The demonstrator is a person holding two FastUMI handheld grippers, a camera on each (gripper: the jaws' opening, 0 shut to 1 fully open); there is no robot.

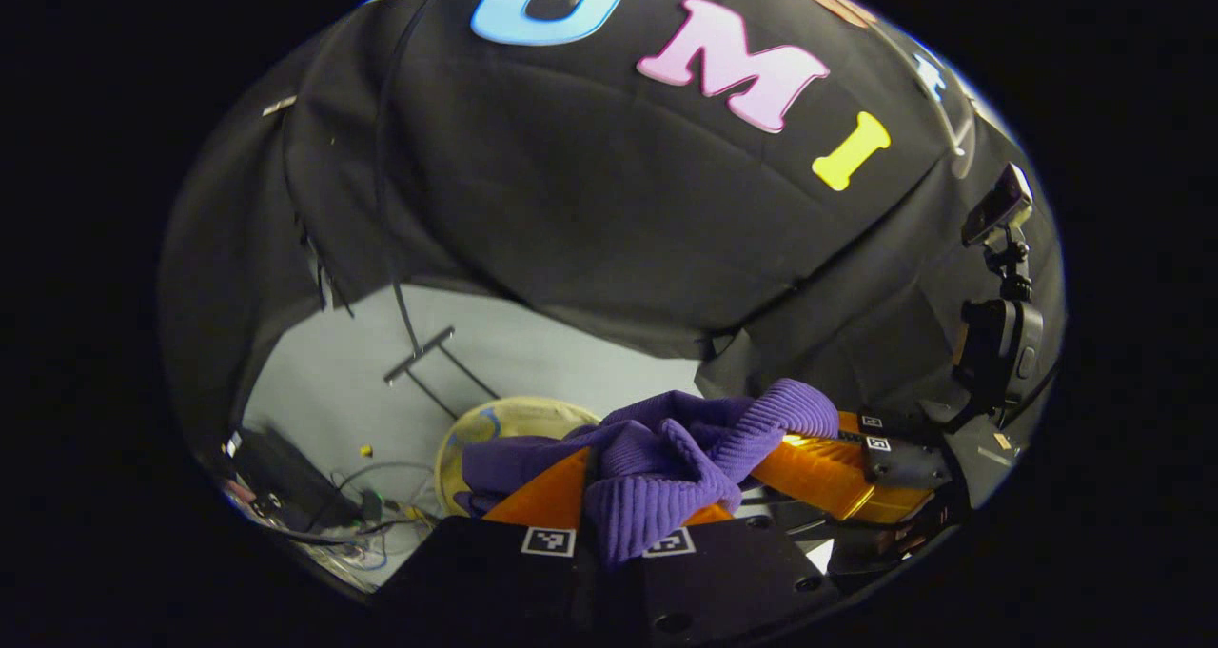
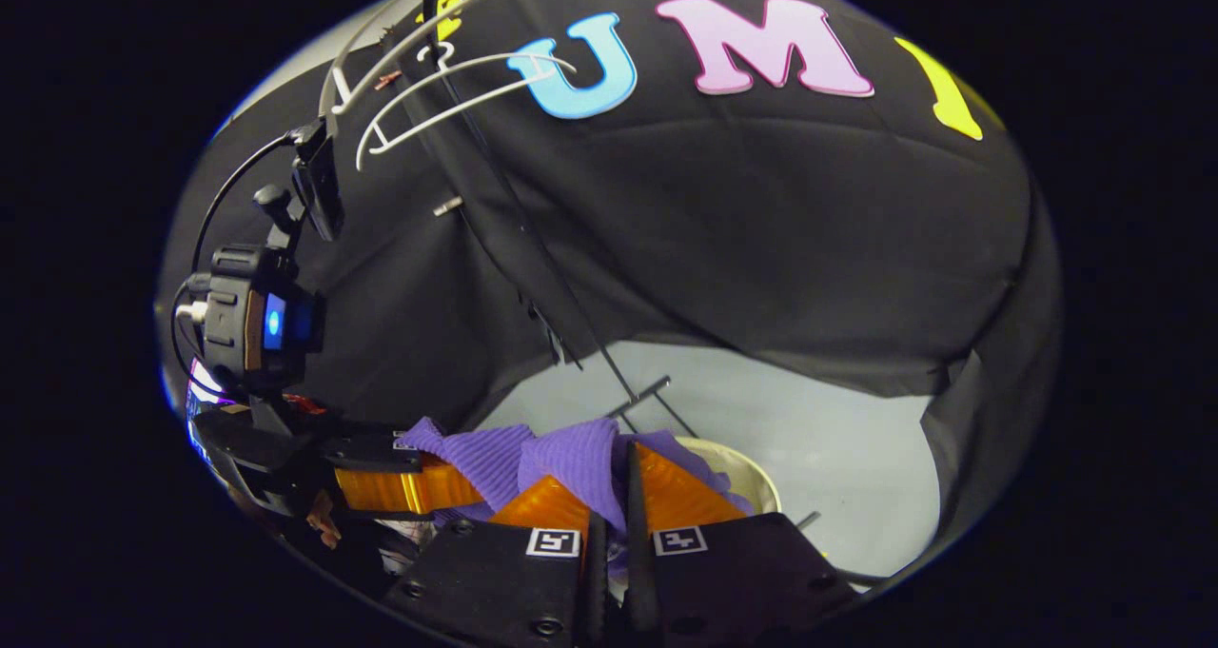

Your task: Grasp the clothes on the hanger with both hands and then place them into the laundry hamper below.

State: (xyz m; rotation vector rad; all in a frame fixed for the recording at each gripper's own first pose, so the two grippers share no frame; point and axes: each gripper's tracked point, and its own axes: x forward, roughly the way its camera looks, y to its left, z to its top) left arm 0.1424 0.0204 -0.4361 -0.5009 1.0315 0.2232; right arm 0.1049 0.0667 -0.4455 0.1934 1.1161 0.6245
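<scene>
Gripping the purple knit garment at bottom centre of the left gripper view, the left gripper had its jaws clamped on a bunched fold, with the right gripper pinching the cloth at lower right. That shared hold kept the garment clear of the bare white hanger, upper left in the right gripper view, and above the laundry hamper, whose pale rim showed behind the cloth, probably ready for lowering in.

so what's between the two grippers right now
The purple garment spans the gap, pinched by the left gripper and the right gripper; the left gripper view shows it best. The hamper sits below.
</scene>
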